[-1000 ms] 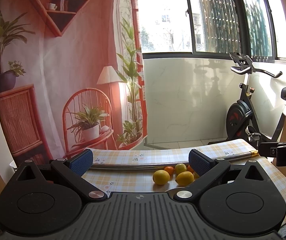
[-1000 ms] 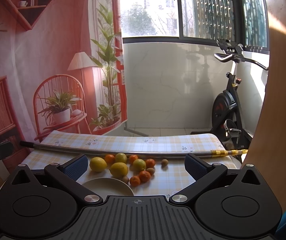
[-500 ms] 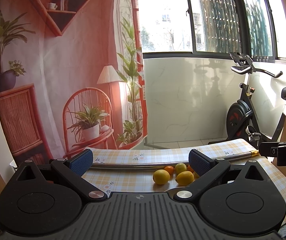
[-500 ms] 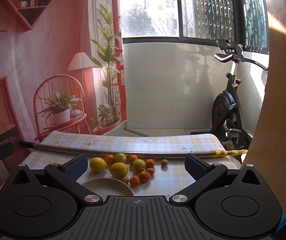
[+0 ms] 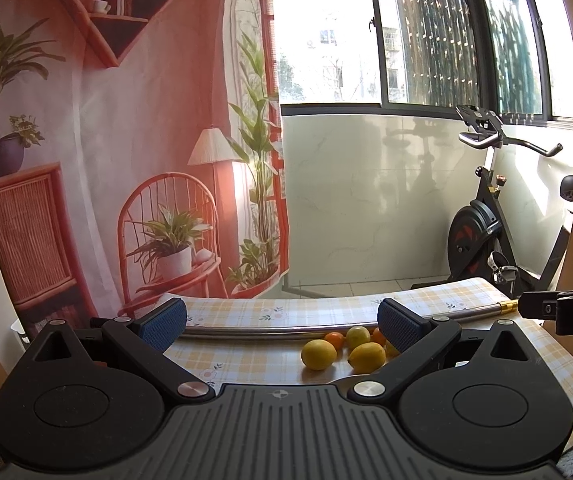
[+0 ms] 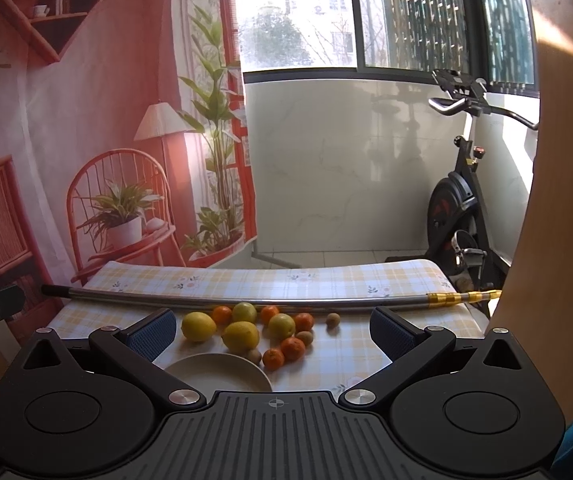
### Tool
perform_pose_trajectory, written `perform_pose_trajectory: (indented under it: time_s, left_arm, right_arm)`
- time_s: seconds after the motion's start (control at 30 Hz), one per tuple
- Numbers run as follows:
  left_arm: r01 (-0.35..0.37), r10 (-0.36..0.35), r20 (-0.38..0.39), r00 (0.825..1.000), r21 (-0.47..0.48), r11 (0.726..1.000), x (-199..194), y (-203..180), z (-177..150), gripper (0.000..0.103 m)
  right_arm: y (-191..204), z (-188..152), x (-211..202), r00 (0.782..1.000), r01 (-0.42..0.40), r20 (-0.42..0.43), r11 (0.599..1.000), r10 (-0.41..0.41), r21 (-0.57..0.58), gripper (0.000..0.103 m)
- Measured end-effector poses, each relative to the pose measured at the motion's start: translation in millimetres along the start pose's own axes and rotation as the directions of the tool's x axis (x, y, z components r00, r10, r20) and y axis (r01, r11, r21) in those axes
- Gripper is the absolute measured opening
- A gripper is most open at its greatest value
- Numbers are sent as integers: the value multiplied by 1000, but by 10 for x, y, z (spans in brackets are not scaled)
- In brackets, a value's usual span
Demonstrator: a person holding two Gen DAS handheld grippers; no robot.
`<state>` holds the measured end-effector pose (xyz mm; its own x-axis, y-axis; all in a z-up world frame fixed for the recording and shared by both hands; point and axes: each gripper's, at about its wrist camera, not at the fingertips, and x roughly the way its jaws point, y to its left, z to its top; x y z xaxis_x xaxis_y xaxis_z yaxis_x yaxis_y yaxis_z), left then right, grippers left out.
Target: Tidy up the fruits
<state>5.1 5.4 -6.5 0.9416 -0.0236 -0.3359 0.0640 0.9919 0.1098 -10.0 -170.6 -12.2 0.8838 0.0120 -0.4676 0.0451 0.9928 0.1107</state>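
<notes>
A cluster of fruit lies on the checked tablecloth (image 6: 350, 280): lemons (image 6: 241, 336), small oranges (image 6: 293, 349) and brown kiwis (image 6: 332, 319). A white bowl (image 6: 218, 372) stands in front of the fruit, close to my right gripper. My right gripper (image 6: 272, 330) is open and empty, held above the table's near edge behind the bowl. My left gripper (image 5: 282, 322) is open and empty, to the left; it sees lemons (image 5: 318, 354) and oranges (image 5: 334, 340) between its fingers. The bowl's rim barely shows there.
A long metal pole (image 6: 246, 302) lies across the table just behind the fruit. An exercise bike (image 6: 462, 208) stands past the table at the right. A printed backdrop (image 6: 86, 120) hangs at the left. The other gripper's edge shows in the left wrist view (image 5: 562, 310).
</notes>
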Motion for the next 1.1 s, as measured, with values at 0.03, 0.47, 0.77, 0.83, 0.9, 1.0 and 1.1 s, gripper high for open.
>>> perform_pose_trajectory:
  time_s: [0.03, 0.47, 0.77, 0.83, 0.9, 1.0, 1.1]
  left_arm:
    - [-2, 2, -3, 1000, 4, 1000, 43, 1, -8, 102]
    - [-38, 37, 14, 999, 53, 998, 844, 180, -41, 102]
    - [63, -65, -105, 992, -26, 998, 1439, 371, -128, 92]
    - [78, -85, -132, 988, -55, 995, 1561, 427, -191, 91]
    - [97, -107, -145, 984, -74, 993, 1657, 471, -237, 91]
    - [109, -121, -161, 979, -80, 991, 1825, 518, -306, 91]
    - [127, -143, -188, 972, -94, 987, 1997, 543, -346, 91]
  right_arm:
    - [-11, -6, 38, 1000, 2, -4, 1000, -2, -1, 103]
    - [-256, -75, 904, 999, 13, -37, 996, -17, -89, 103]
    - [-338, -57, 1441, 995, -83, -56, 991, 78, -101, 103]
    - [-329, -67, 1529, 997, -68, -52, 992, 62, -111, 103]
    - [-341, -89, 1596, 997, -64, -37, 992, 61, -107, 103]
    - [-374, -118, 1731, 998, -33, -55, 994, 27, -109, 103]
    - [-363, -164, 1908, 996, 24, -81, 987, -37, -158, 94]
